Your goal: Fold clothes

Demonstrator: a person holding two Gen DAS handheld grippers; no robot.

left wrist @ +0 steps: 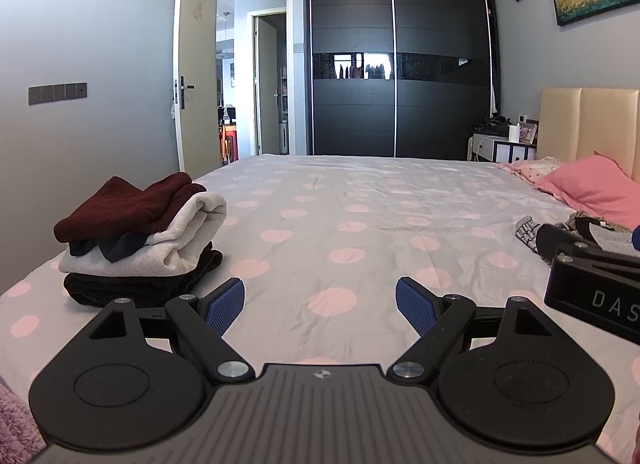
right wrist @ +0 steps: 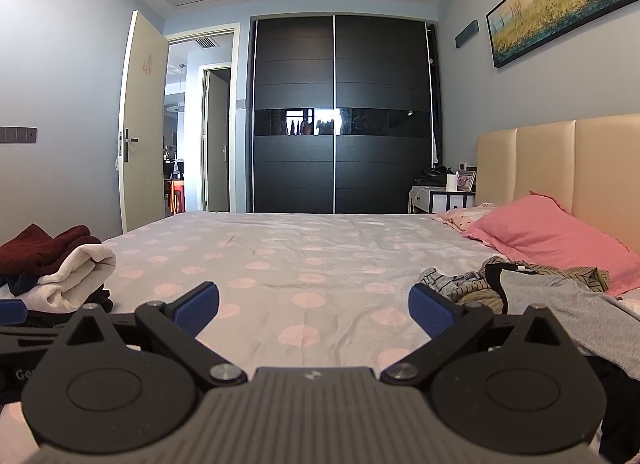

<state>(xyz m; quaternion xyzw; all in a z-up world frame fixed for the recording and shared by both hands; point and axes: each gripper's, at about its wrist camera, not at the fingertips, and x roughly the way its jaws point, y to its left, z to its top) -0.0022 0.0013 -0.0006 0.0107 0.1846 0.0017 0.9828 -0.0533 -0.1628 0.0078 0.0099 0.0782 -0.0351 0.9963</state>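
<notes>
Bedroom walls in pale blue surround a wide bed (left wrist: 360, 200) covered by a grey sheet with pink dots. On its left part, near the edge, a stack of folded clothes (left wrist: 140, 236) is seen: a maroon garment (left wrist: 120, 204) on top, a dark navy piece and a light grey sweatshirt (left wrist: 188, 232) beneath it, and a black garment (left wrist: 132, 284) at the bottom. On the right part of the bed, below a pink pillow (right wrist: 552, 248), a loose heap of unfolded clothes (right wrist: 520, 288) is spread, with a grey top (right wrist: 568, 300), a striped olive piece and a small striped grey item among them.

The left tongs (left wrist: 320, 304) are held low over the bare sheet between the two groups, just beside the folded stack, their blue pads (left wrist: 226, 306) spread wide with nothing between them. The right tongs (right wrist: 314, 312) are likewise released and empty, with one blue pad lying close to the edge of the loose heap; whether it touches the cloth cannot be told. Part of the right tongs' black body is visible at the right edge of the left wrist view.

Beyond the bed, a dark sliding wardrobe (left wrist: 400, 64) fills the far wall, with an open door (left wrist: 196, 64) to its left and a nightstand (left wrist: 500, 146) to its right. A beige padded headboard (right wrist: 560, 168) and a framed landscape painting (right wrist: 560, 4) are seen on the right wall.
</notes>
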